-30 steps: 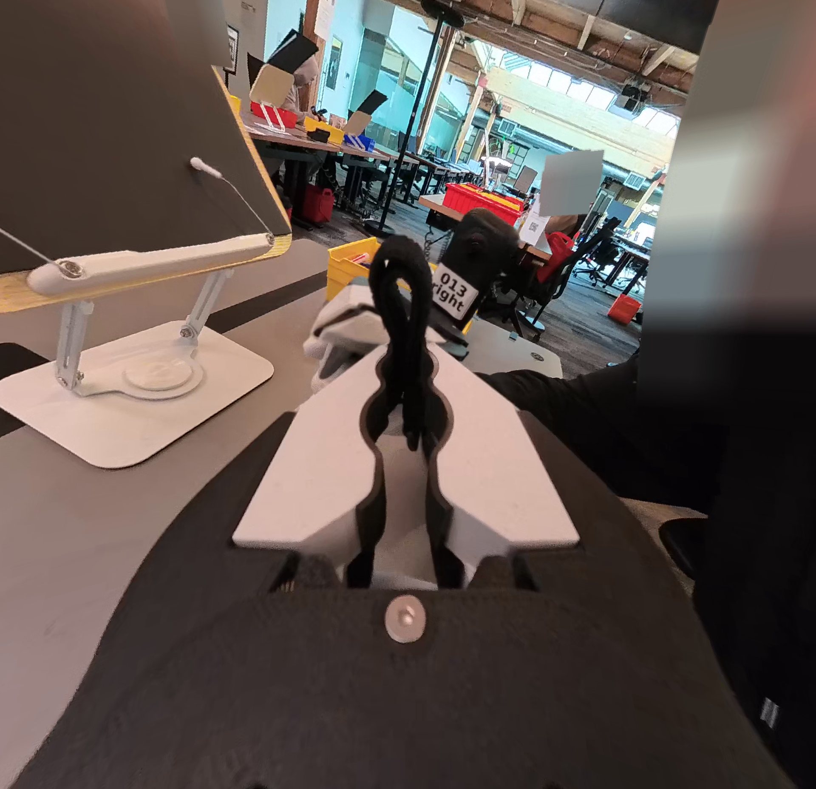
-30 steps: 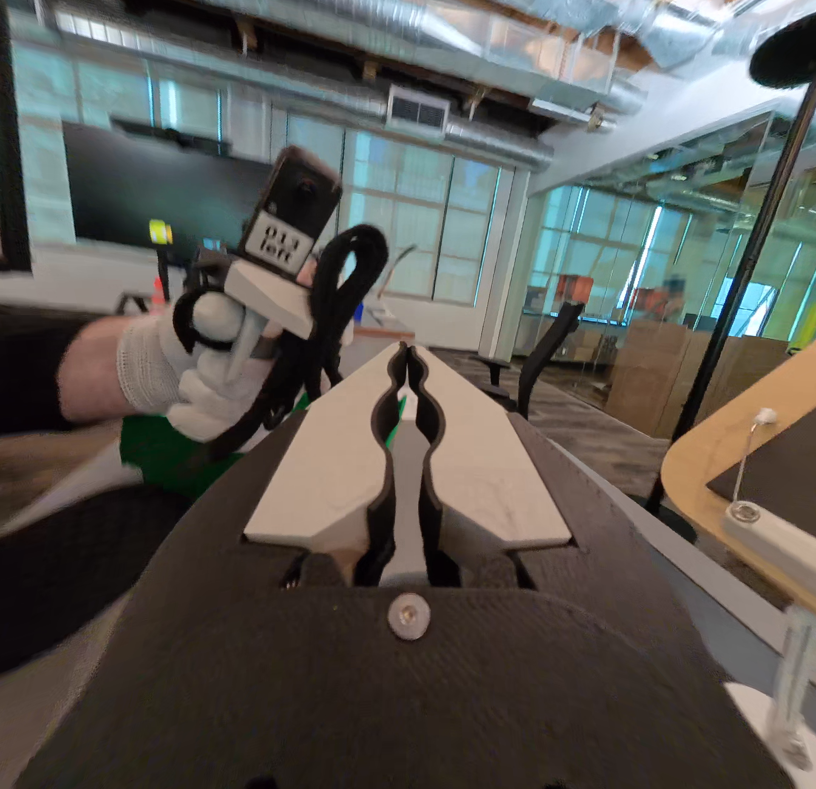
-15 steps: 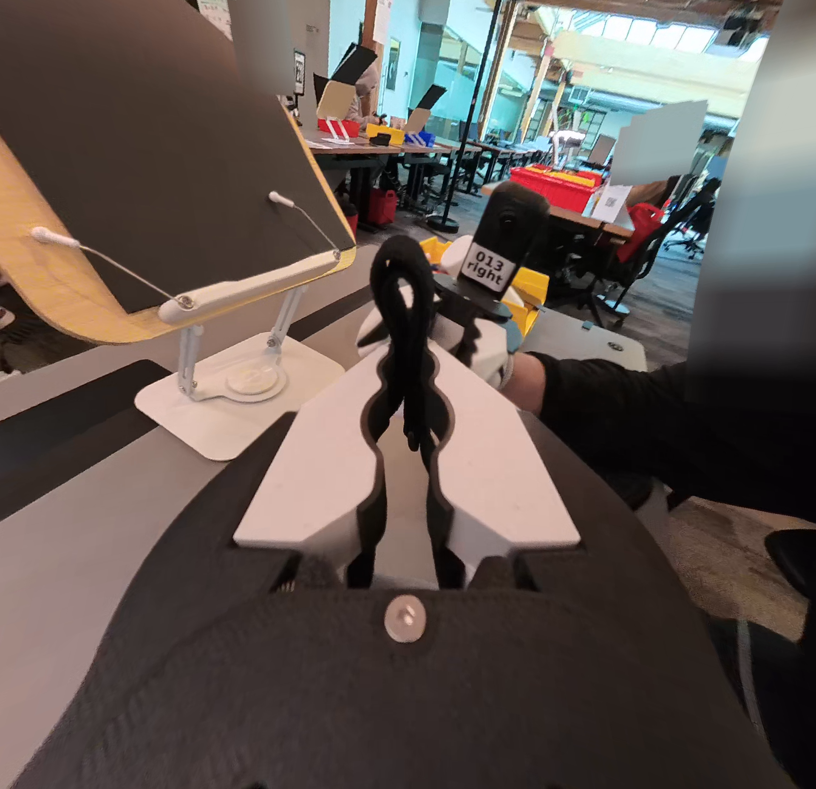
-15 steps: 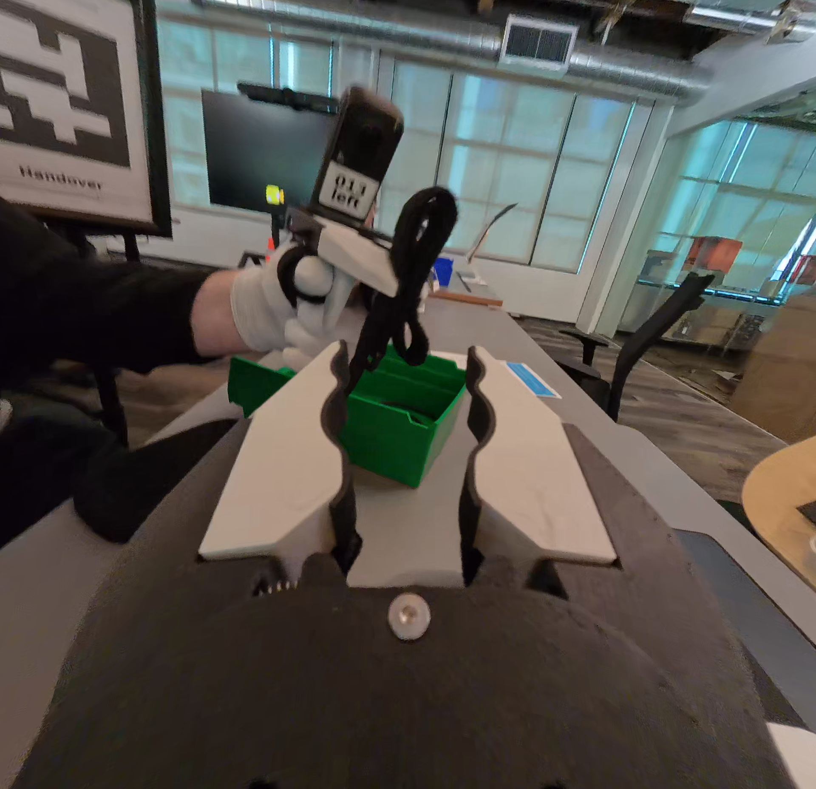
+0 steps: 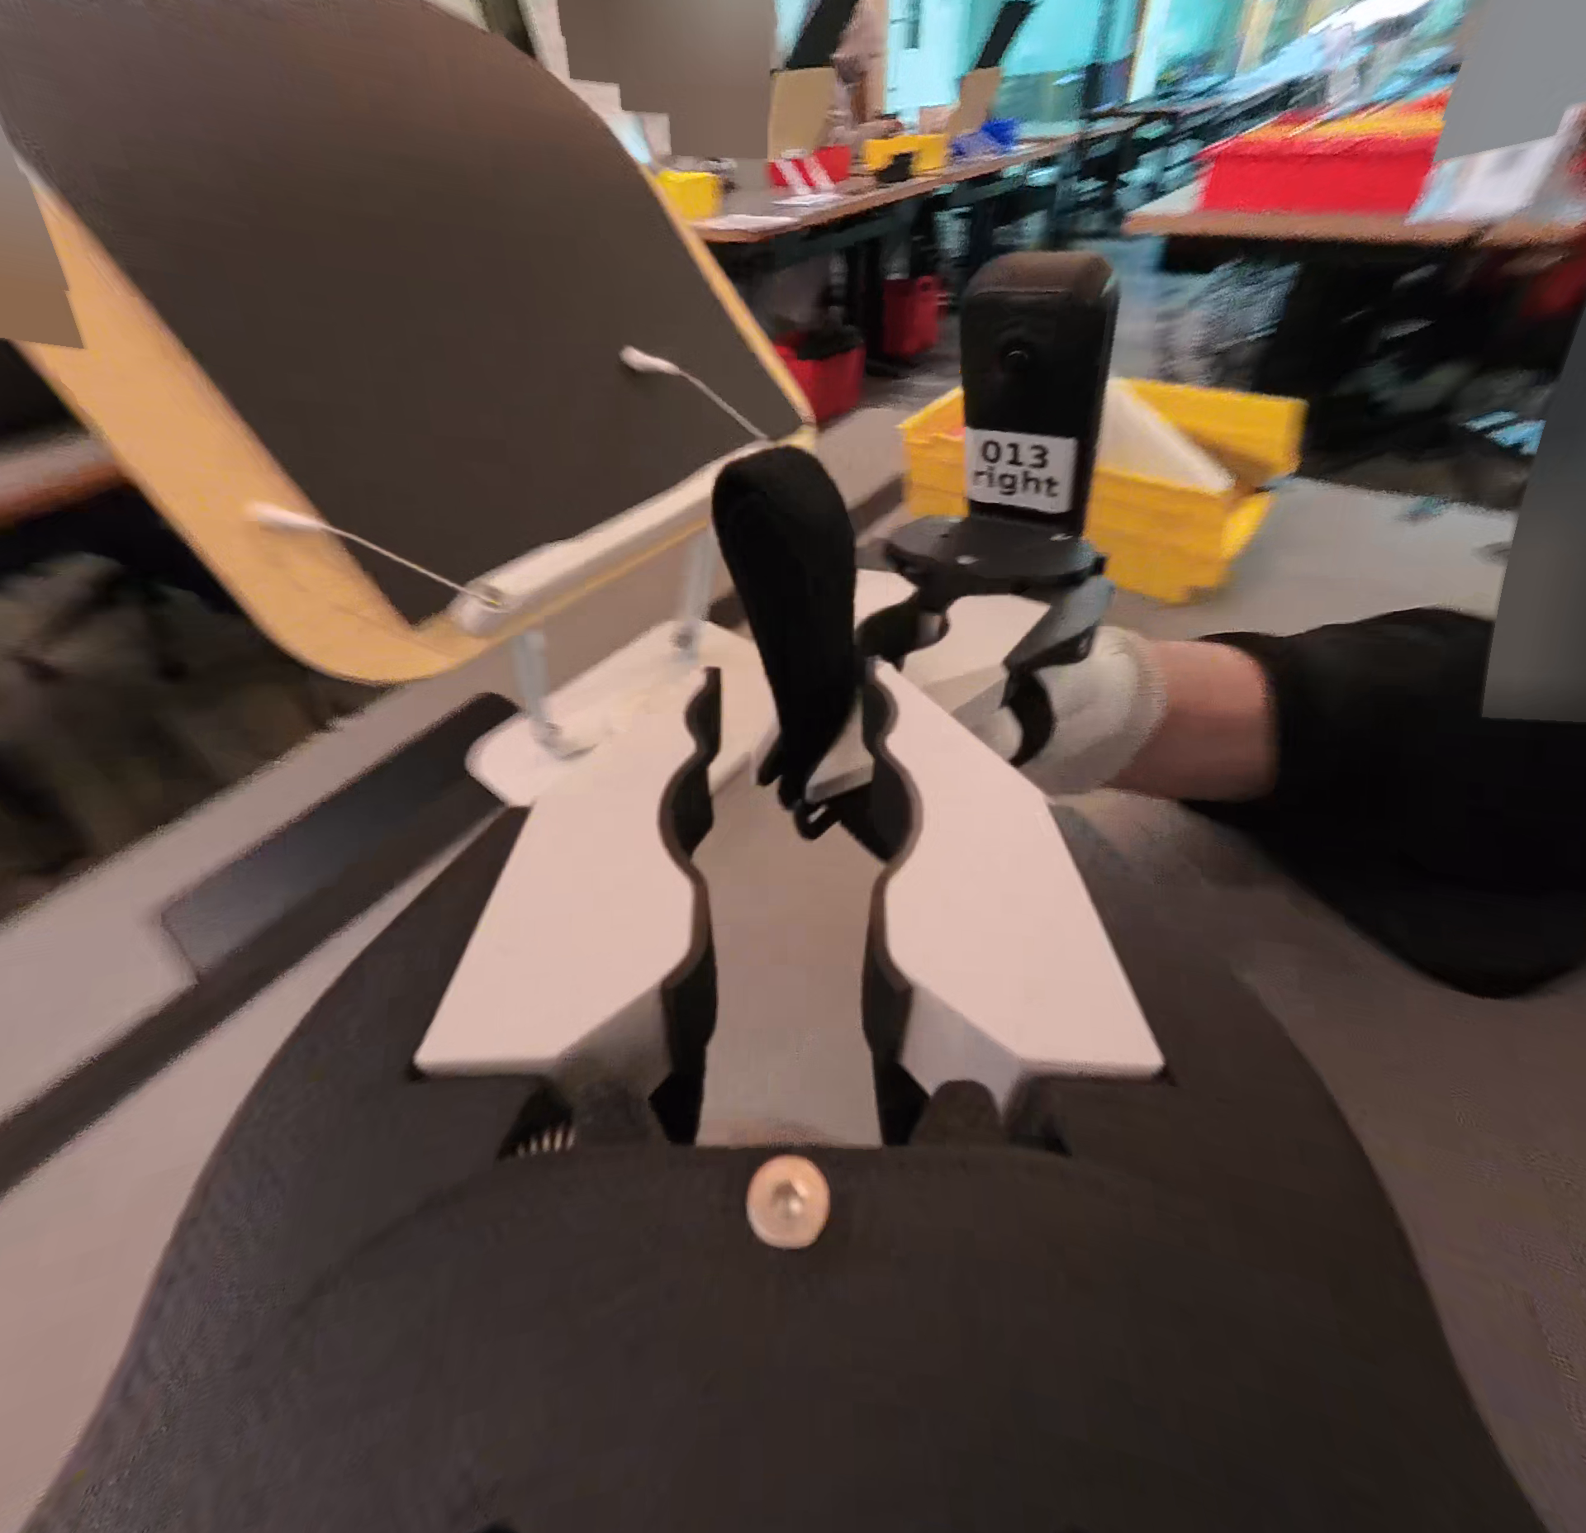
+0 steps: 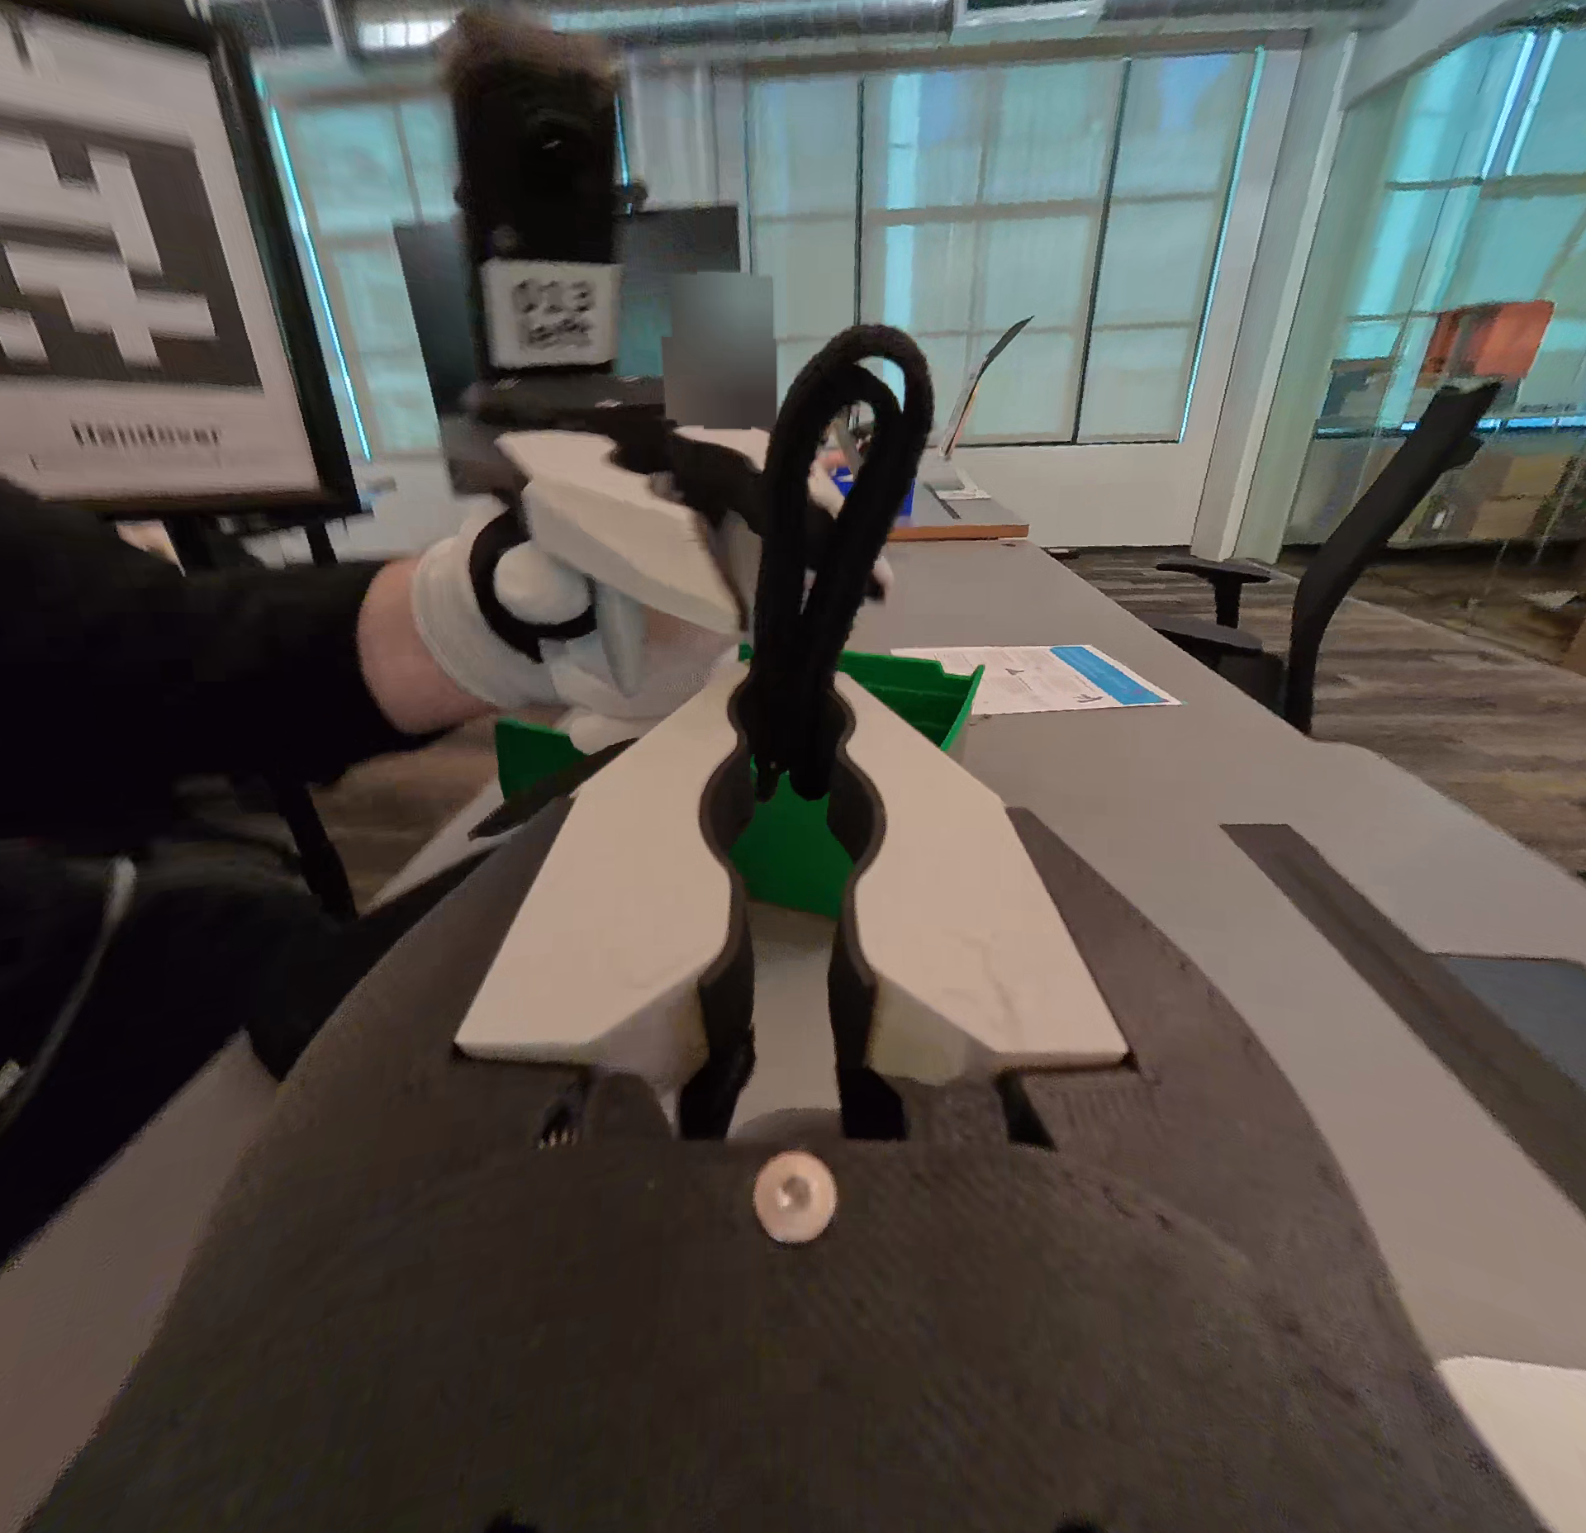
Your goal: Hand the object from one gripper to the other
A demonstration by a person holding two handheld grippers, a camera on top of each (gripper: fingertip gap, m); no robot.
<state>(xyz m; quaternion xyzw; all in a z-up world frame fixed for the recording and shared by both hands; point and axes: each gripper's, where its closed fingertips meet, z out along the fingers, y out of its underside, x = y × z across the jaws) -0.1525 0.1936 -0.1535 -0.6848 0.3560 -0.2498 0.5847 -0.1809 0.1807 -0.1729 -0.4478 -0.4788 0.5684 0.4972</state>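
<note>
The object is a black looped strap [image 5: 789, 599]. In the right wrist view, my right gripper [image 6: 791, 702] is shut on the strap's lower end [image 6: 824, 531], and the loop stands upright above the fingertips. In the left wrist view, my left gripper [image 5: 794, 694] is open, its fingers apart on either side of the strap without pinching it. The right gripper's fingertip [image 5: 837, 762] shows between them, holding the strap. The left gripper's white fingers [image 6: 618, 539] appear just left of the strap, held by a white-gloved hand [image 6: 481, 634].
A green bin [image 6: 910, 702] and a paper sheet [image 6: 1056, 676] lie on the grey table [image 6: 1159, 805]. A dark board on a white stand [image 5: 343, 247] is at the left. Yellow bins [image 5: 1184, 496] stand behind. An office chair [image 6: 1339, 599] is at the right. The grippers are tip to tip, or close to it.
The right gripper opened, moved onto the strap and closed on it. The left gripper, shut on the strap before, has opened and let it go.
</note>
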